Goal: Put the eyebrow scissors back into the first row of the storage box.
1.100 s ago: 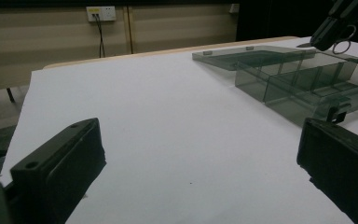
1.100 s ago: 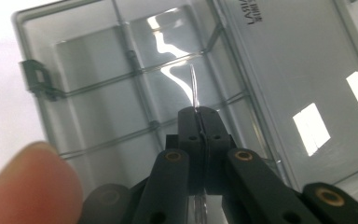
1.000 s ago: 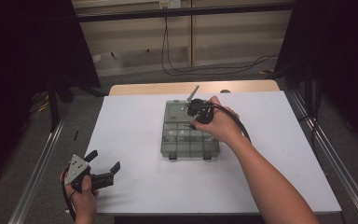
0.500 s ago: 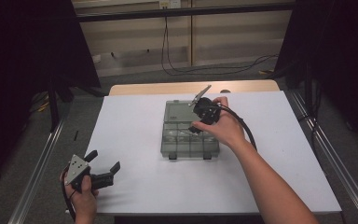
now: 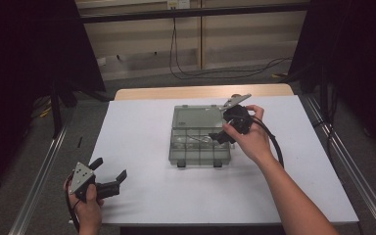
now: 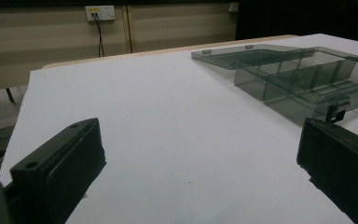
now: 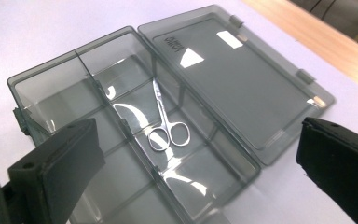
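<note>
One smoke-grey plastic organiser box [image 5: 199,141] is seen lying open near the middle of the tabletop [image 5: 142,132], slightly toward its far edge. Its one lid [image 7: 235,74] is folded flat back onto the white surface, toward the far edge, and two hinge tabs can be counted along the lid's outer rim in the right gripper view. Two dark latches are seen on the box's near wall in the high view. The tray is split by clear dividers into several compartments; their exact number cannot be told.

One pair of small silver scissors [image 7: 166,120] is seen inside the box — lying flat in a middle compartment, blades pointed toward the lid and the two finger loops toward the near wall. Nothing else can be made out in the other compartments.

Two grippers are in use, one per hand. The right gripper [image 5: 223,135] is held above the right side of the box, tilted down over the tray; its two jaws are spread wide with nothing between them, and the scissors are framed in the gap without being touched. The left gripper [image 5: 111,175] is held low near the near-left corner of the tabletop, well apart from the box — its jaws are likewise spread wide and nothing is gripped.
</note>
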`<state>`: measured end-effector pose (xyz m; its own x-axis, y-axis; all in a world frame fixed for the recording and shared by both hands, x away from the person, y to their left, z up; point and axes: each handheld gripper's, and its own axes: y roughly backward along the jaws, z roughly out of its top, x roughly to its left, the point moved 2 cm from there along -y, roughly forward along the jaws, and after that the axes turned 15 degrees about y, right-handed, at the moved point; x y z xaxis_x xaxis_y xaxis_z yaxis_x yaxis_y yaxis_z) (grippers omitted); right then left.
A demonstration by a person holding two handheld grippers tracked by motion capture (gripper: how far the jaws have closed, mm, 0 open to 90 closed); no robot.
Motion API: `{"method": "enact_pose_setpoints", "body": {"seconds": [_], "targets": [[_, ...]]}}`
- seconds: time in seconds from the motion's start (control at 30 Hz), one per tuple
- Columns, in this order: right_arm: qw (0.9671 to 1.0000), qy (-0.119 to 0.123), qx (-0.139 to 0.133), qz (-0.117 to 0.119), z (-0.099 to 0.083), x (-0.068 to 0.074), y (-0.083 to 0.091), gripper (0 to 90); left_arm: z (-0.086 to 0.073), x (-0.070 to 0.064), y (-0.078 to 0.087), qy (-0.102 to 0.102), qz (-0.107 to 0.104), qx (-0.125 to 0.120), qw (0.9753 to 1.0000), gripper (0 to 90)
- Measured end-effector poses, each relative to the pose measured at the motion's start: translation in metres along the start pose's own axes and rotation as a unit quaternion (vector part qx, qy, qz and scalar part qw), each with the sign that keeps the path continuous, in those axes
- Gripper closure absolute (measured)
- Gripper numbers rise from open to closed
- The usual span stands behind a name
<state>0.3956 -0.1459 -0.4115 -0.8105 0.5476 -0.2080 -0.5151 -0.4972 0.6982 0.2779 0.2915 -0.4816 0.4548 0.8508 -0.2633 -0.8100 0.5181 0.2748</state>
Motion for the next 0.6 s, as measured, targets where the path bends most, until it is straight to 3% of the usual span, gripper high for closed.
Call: {"method": "enact_pose_setpoints", "body": {"seconds": [0.1,0.6], "targets": [[0.9998,-0.01,-0.018,-0.002,-0.007,0.0,0.01,0.0,0.0,0.0,0.0,0.0,0.0,0.0,1.0,0.3],[0.9963,-0.055,-0.043,-0.05,-0.061,0.002,0.045,0.0,0.0,0.0,0.0,-0.003,0.001,0.001,1.0,0.3]]}}
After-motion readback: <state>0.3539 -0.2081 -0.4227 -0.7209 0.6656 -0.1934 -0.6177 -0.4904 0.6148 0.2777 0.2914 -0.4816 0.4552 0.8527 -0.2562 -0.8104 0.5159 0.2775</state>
